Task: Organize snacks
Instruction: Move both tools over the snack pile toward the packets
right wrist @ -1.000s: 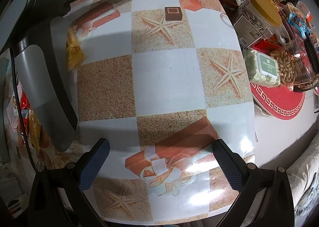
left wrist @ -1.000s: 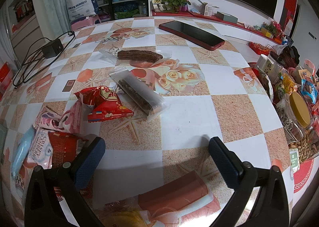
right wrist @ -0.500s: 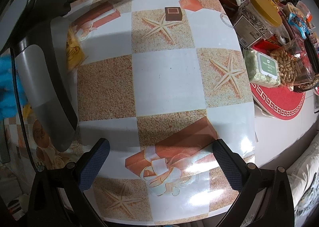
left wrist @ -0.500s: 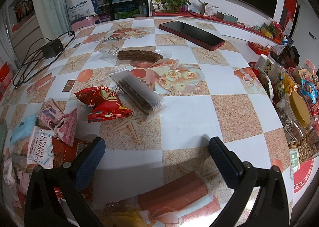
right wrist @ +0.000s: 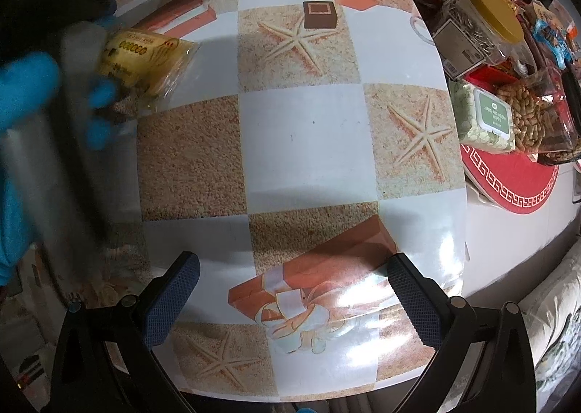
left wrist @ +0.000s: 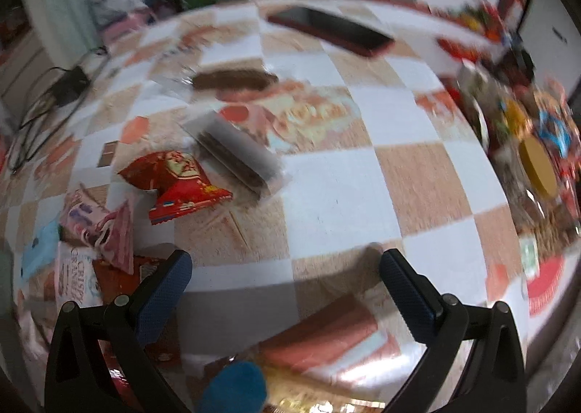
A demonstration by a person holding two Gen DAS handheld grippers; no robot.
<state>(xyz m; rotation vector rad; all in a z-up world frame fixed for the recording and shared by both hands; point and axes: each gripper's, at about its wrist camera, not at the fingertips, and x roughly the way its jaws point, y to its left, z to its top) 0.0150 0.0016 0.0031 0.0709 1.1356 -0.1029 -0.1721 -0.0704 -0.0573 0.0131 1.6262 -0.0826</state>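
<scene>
A table (right wrist: 301, 144) under a checked cloth printed with starfish and gift boxes fills both views. At the left edge of the right wrist frame a blurred grey tool body (right wrist: 54, 144) is wrapped by a hand in a blue glove (right wrist: 25, 86). Along the right edge of that frame stand a jar with a yellow lid (right wrist: 490, 9), a clear tub of peanuts (right wrist: 533, 115) and a pack of wipes (right wrist: 486, 118) on a red mat (right wrist: 515, 180).

The left wrist view is smeared. A red phone (left wrist: 330, 29) lies at upper centre. Below it sits a dark snack bar in clear wrap (left wrist: 234, 80), then a second clear-wrapped dark bar (left wrist: 236, 155) left of centre, touching a red snack packet (left wrist: 174, 184). Pink and white packets (left wrist: 98, 231) pile at the lower left.

In the right wrist view a yellow snack packet (right wrist: 145, 57) lies at upper left, just beside the gloved fingers.

The left gripper (left wrist: 283, 280) stands with its jaws spread wide, holding nothing, above bare cloth. The right gripper (right wrist: 294, 282) is likewise spread wide and empty, over the printed gift box
</scene>
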